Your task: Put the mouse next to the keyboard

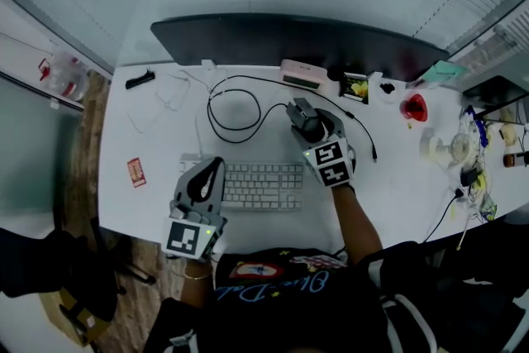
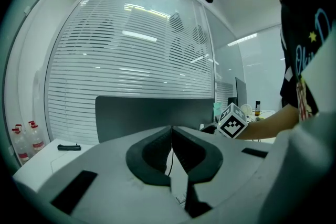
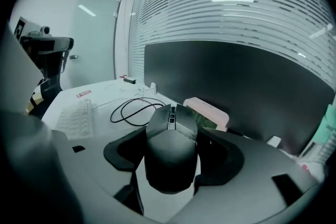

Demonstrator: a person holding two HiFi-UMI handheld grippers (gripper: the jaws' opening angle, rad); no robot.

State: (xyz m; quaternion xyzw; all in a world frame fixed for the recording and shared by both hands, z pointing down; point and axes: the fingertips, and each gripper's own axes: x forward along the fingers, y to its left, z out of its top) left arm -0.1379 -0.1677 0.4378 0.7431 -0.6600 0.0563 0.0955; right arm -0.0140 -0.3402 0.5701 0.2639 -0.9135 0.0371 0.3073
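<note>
Gripping the black mouse (image 3: 172,150) from both sides, the right gripper (image 3: 172,159) has its jaws pressed against the mouse's flanks, with the scroll wheel pointing away toward the dark monitor (image 3: 236,86). In the head view the mouse (image 1: 302,116) sits in that gripper (image 1: 307,126) over the white desk (image 1: 397,186), beyond the upper right corner of the white keyboard (image 1: 269,184) and apart from it, just short of a pink device (image 1: 301,73). Whether the mouse rests on the desk or is lifted off it cannot be told. A black cable (image 1: 233,110) lies in a loop on the desk to the left of the mouse, behind the keyboard. The left gripper (image 1: 211,175) hangs over the keyboard's left end; its own view shows the left gripper (image 2: 171,136) with its jaws clenched together at the tips and nothing between them. A small red card (image 1: 136,172) lies near the desk's left edge.
</note>
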